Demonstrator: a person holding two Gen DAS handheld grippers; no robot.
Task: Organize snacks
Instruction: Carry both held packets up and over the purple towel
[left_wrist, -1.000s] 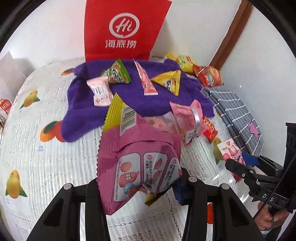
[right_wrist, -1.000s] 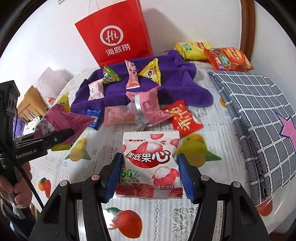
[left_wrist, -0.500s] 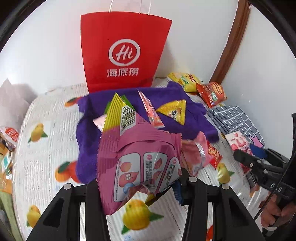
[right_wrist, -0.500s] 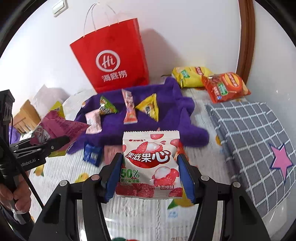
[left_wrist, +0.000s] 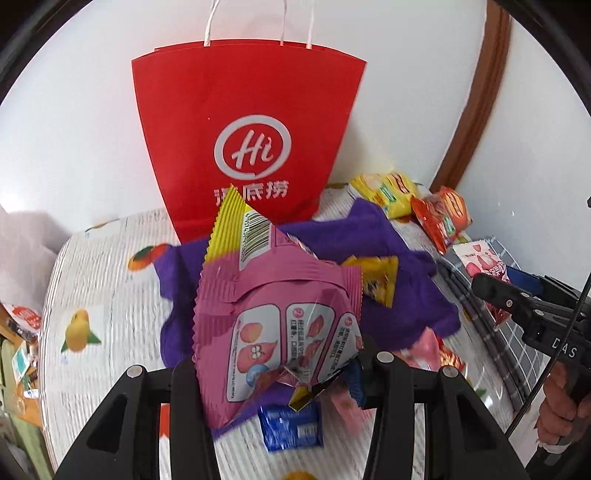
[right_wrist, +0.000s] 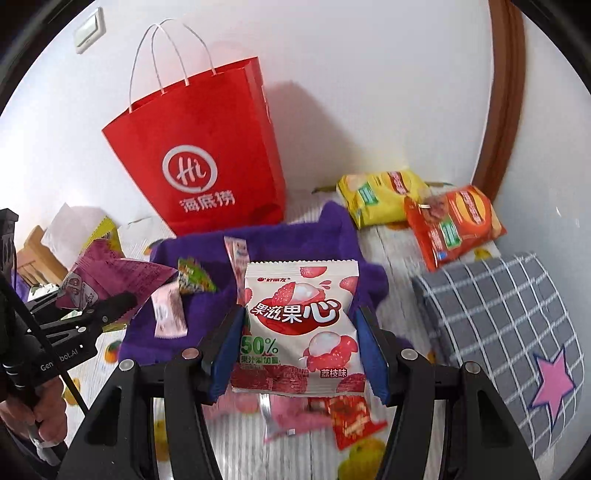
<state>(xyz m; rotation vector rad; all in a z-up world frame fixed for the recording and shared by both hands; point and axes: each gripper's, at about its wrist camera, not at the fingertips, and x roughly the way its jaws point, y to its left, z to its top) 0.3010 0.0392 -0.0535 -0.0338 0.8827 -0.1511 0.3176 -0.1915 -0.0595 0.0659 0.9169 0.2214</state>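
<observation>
My left gripper (left_wrist: 277, 373) is shut on a pink and yellow snack bag (left_wrist: 273, 314) and holds it up above the purple towel (left_wrist: 406, 295). My right gripper (right_wrist: 299, 350) is shut on a white lychee candy bag (right_wrist: 299, 317), also held in the air. A red paper bag (left_wrist: 247, 147) with white handles stands upright against the wall behind the towel; it also shows in the right wrist view (right_wrist: 199, 162). Small snack packets (right_wrist: 168, 310) lie on the towel (right_wrist: 332, 236). The left gripper with its bag shows in the right wrist view (right_wrist: 110, 291).
A yellow chip bag (right_wrist: 380, 195) and an orange chip bag (right_wrist: 454, 221) lie by the wall at the back right. A grey checked cloth (right_wrist: 509, 314) with a pink star is on the right. A blue packet (left_wrist: 291, 428) and pink and red packets (right_wrist: 332, 413) lie on the fruit-print tablecloth (left_wrist: 92, 295).
Both grippers have risen and moved forward toward the red paper bag, each still holding its snack bag. The red bag now looks larger and nearer.
</observation>
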